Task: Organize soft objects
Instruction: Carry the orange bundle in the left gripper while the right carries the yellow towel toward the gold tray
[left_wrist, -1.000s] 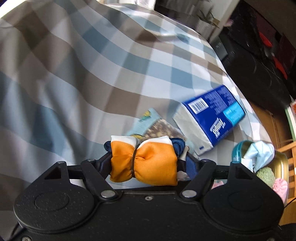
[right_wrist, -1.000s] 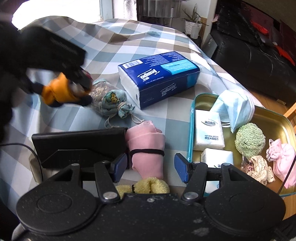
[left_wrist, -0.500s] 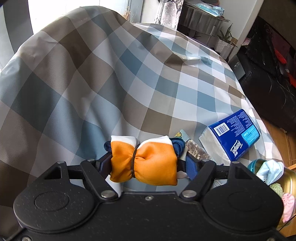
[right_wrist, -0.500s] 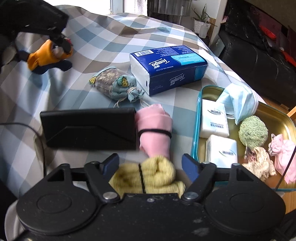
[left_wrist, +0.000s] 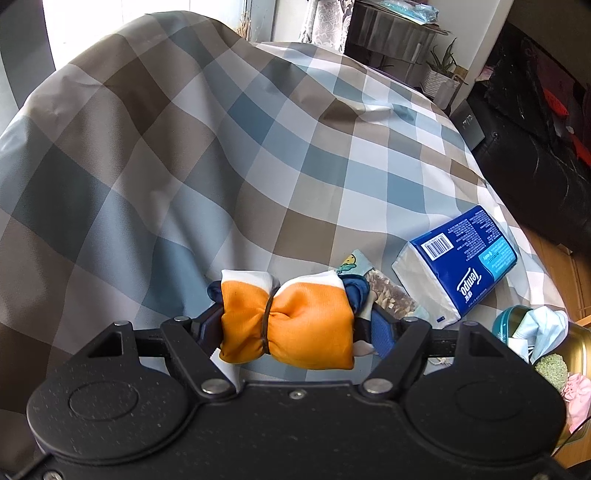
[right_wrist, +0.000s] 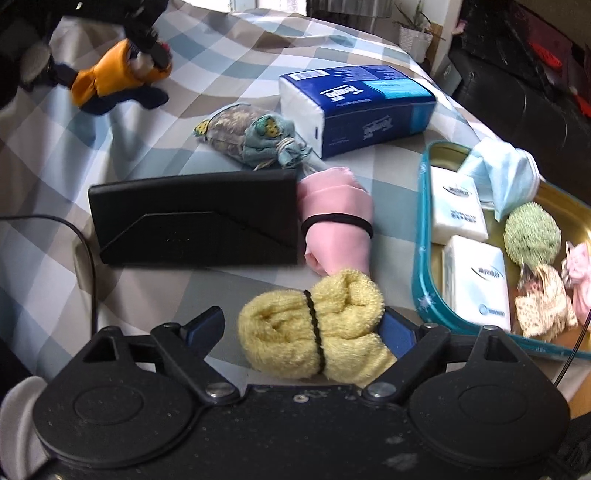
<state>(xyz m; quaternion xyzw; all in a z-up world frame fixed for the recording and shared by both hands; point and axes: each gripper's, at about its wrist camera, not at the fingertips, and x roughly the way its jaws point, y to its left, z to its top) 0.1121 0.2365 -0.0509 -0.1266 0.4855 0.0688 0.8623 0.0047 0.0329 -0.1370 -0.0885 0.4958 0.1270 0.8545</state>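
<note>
Since a second ago the right gripper (right_wrist: 301, 328) has drawn back from the pink roll (right_wrist: 334, 221) to straddle the yellow towel roll (right_wrist: 317, 328), jaws wide. Clamped in the left gripper (left_wrist: 290, 319), the orange bundle (left_wrist: 291, 321) hangs above the checked cloth (left_wrist: 184, 166). Beside the tin tray (right_wrist: 424, 236) lies a blue tissue pack (right_wrist: 354, 103) printed "Tempo".

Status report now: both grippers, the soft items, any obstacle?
Left gripper shut on orange bundle. Right gripper open around yellow towel roll. Black case beside pink roll.
</note>
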